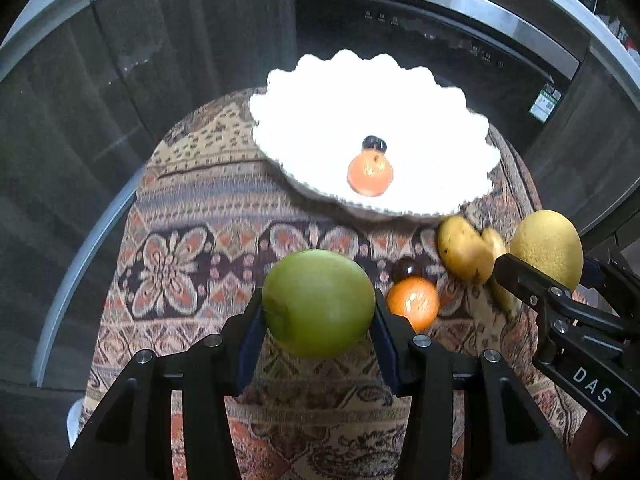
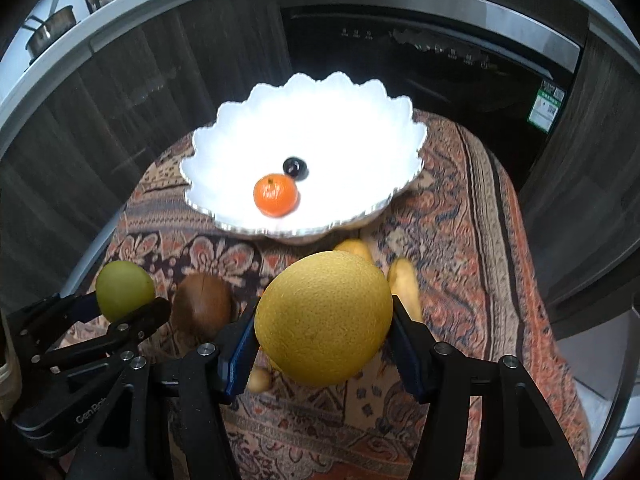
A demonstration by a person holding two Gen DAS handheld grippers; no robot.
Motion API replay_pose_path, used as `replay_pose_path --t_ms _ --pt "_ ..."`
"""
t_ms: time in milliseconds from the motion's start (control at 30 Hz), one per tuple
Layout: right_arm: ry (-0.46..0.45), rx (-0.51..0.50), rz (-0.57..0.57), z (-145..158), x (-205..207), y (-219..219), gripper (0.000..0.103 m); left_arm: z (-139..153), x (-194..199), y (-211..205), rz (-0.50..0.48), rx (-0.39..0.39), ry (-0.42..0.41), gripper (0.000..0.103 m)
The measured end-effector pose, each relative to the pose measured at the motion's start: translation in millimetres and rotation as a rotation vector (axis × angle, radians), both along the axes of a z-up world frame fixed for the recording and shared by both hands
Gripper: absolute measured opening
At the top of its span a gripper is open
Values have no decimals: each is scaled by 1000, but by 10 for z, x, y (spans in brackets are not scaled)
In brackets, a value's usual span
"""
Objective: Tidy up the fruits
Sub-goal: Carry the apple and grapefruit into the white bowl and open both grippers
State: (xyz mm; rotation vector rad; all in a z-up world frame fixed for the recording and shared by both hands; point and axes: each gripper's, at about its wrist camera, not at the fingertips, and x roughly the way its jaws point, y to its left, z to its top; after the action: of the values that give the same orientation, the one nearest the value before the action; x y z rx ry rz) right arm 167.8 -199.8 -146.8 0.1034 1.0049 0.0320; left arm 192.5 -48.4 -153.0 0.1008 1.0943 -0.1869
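My left gripper (image 1: pixel 319 312) is shut on a green apple (image 1: pixel 318 302) and holds it above the patterned cloth, short of the white scalloped bowl (image 1: pixel 460 128). My right gripper (image 2: pixel 325 332) is shut on a large yellow citrus (image 2: pixel 324 316), also above the cloth. The bowl (image 2: pixel 224 152) holds an orange (image 2: pixel 276 195) and a dark plum (image 2: pixel 295 167). On the cloth lie another orange (image 1: pixel 413 302), a dark plum (image 1: pixel 407 268), yellow bananas (image 1: pixel 464 254) and a brown kiwi (image 2: pixel 203 304). The left gripper and apple also show in the right wrist view (image 2: pixel 125 290).
The patterned cloth (image 1: pixel 192 248) covers a small table that drops off at the left and right. A dark oven front (image 2: pixel 432 64) and wood cabinets stand behind it. A counter with pots (image 2: pixel 52 28) is at the upper left.
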Motion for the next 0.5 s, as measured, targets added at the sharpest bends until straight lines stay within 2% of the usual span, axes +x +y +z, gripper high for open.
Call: replay_pose_path --t_ms 267,500 --pt "-32 -9 -9 150 227 -61 60 190 324 -58 -6 1 -46 48" --pt "-45 -14 -17 189 434 -134 60 222 577 -143 -21 5 -54 48"
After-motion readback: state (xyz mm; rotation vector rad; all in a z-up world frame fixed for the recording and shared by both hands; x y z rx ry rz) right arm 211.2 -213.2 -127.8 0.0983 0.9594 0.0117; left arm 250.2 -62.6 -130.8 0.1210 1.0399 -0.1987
